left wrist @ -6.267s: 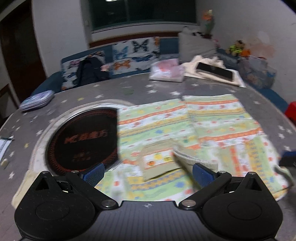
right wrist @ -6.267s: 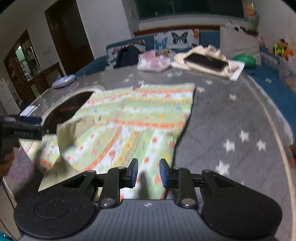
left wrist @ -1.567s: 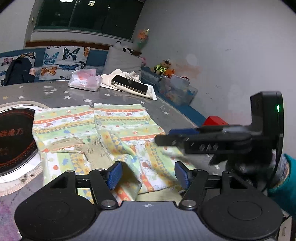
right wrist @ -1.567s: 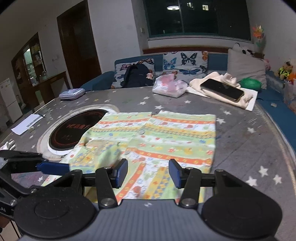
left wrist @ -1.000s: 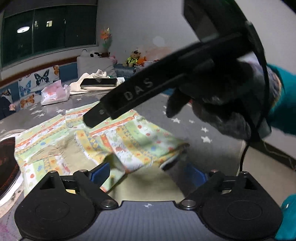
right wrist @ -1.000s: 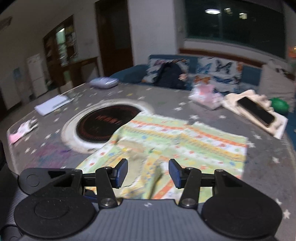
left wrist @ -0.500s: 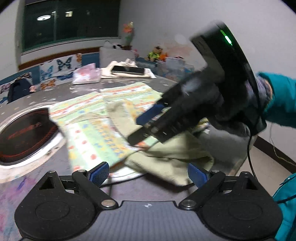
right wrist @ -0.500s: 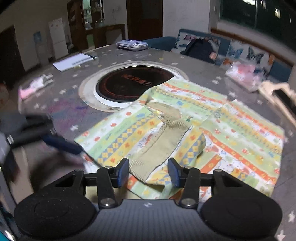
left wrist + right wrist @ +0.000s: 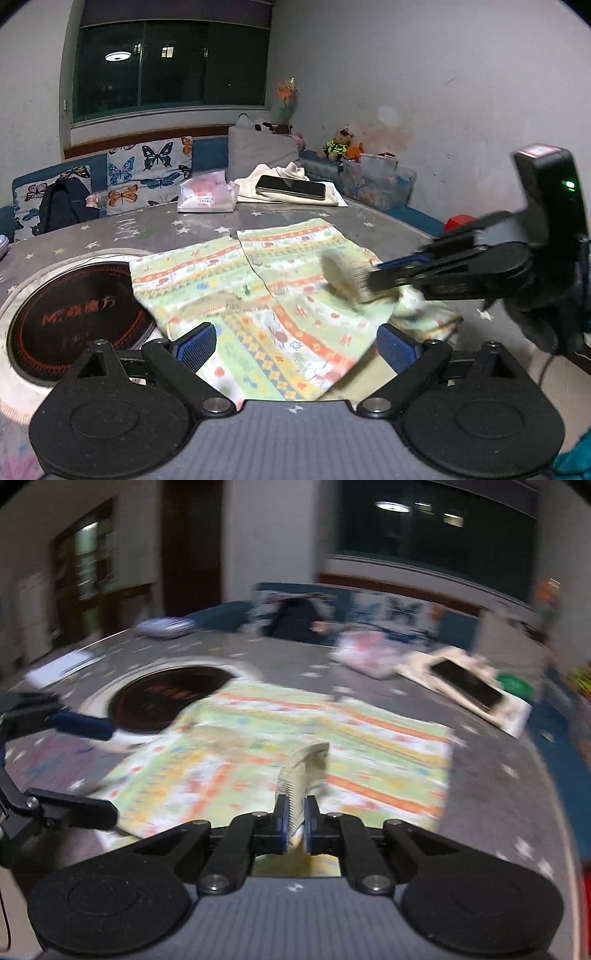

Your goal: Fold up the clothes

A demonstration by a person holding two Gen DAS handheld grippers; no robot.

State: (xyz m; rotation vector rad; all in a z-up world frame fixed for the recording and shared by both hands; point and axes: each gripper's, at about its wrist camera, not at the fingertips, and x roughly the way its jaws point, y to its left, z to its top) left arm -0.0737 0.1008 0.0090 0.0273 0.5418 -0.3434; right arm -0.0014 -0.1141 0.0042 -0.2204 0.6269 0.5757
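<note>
- The right gripper (image 9: 295, 825) has just been closing, and its blue pads now pinch the ribbed beige cuff (image 9: 301, 775) of the patterned garment (image 9: 295, 738); the cuff stands up out of the jaws straight ahead of it.
- In the left wrist view that same right gripper (image 9: 373, 282) comes in from the right, holding the cuff (image 9: 343, 277) lifted above the cloth, ahead and to the right of the left gripper.
- The left gripper (image 9: 295, 345) stands wide, its pads well apart, with nothing pressed between them; the near edge of the garment (image 9: 280, 325) lies just ahead of it, between the two fingers.
- The garment is spread flat on the star-printed grey worktop (image 9: 155, 229), beyond both grippers, with its near right corner pulled up by the cuff.
- Ahead and left of the left gripper, a round dark cooktop (image 9: 74, 314) is set into the worktop, touching the garment's left edge.
- Far ahead, past the garment, a dark phone (image 9: 291, 186) rests on a pale folded cloth (image 9: 258, 181), with a clear bag (image 9: 207, 195) just left of it.
- The right wrist view is motion-blurred.
</note>
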